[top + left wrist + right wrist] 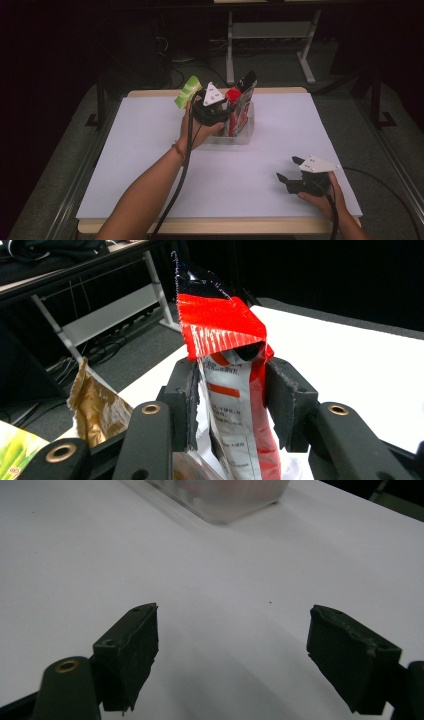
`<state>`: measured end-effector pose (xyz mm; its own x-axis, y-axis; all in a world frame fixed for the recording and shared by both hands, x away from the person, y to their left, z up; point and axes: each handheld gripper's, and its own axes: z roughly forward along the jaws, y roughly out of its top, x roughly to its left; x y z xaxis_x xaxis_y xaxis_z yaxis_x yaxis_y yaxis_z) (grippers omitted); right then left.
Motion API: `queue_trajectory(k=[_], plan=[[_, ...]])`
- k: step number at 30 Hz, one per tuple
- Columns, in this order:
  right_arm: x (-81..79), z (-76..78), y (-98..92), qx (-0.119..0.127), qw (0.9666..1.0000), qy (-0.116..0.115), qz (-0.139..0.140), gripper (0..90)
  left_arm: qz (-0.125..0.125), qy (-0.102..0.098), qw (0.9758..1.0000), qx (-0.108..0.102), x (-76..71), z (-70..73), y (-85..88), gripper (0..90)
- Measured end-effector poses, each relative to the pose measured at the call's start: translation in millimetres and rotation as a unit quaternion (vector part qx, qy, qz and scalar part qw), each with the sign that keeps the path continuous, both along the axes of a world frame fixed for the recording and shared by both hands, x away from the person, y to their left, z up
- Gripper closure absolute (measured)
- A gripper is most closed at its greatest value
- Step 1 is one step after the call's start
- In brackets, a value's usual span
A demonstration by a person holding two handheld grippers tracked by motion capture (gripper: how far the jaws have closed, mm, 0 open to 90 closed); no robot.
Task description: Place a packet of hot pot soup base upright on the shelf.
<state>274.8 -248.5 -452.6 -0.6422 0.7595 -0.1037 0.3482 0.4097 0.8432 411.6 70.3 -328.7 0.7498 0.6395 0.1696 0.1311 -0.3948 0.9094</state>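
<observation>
reaching left gripper [220,111] clamping packet [235,405]

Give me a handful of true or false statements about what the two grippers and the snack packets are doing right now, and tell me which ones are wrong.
1. The left gripper has a red and white packet between its fingers. True.
2. The right gripper is closed on a packet. False: it is open and holds nothing, out over the white table.
3. The clear container sits toward the far side of the table. True.
4. A green packet lies next to the right gripper. False: it is up by the left gripper, near the container.
5. A crumpled gold wrapper shows in the left gripper view. True.
</observation>
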Motion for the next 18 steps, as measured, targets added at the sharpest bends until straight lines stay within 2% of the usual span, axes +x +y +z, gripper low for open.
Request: queue_trajectory(k=[6,8,12,14,16,18], plan=[[-0.2,0.1,0.1,0.000,1.0000,-0.001,0.001,20.1,-0.008,-0.007,0.9998,0.018,-6.1,0.6,5.2,55.7],[-0.3,0.2,0.0,0.000,1.0000,-0.001,0.001,20.2,-0.010,-0.002,0.9998,0.015,-8.1,-0.1,7.3,54.2],[0.0,-0.1,0.0,0.000,1.0000,0.000,0.000,20.3,-0.022,-0.002,0.9996,0.018,-14.8,-1.8,11.6,51.7],[0.0,-0.1,0.2,0.000,1.0000,0.000,0.001,20.3,-0.031,-0.005,0.9992,0.024,-18.1,-2.4,14.2,50.8],[0.0,-0.2,0.5,0.000,1.0000,0.000,0.001,20.3,-0.028,-0.016,0.9990,0.031,-21.7,-3.1,16.9,49.1],[0.0,-0.2,0.5,0.000,1.0000,0.000,0.002,20.3,-0.032,-0.011,0.9990,0.030,-24.0,-4.6,21.2,47.7]])
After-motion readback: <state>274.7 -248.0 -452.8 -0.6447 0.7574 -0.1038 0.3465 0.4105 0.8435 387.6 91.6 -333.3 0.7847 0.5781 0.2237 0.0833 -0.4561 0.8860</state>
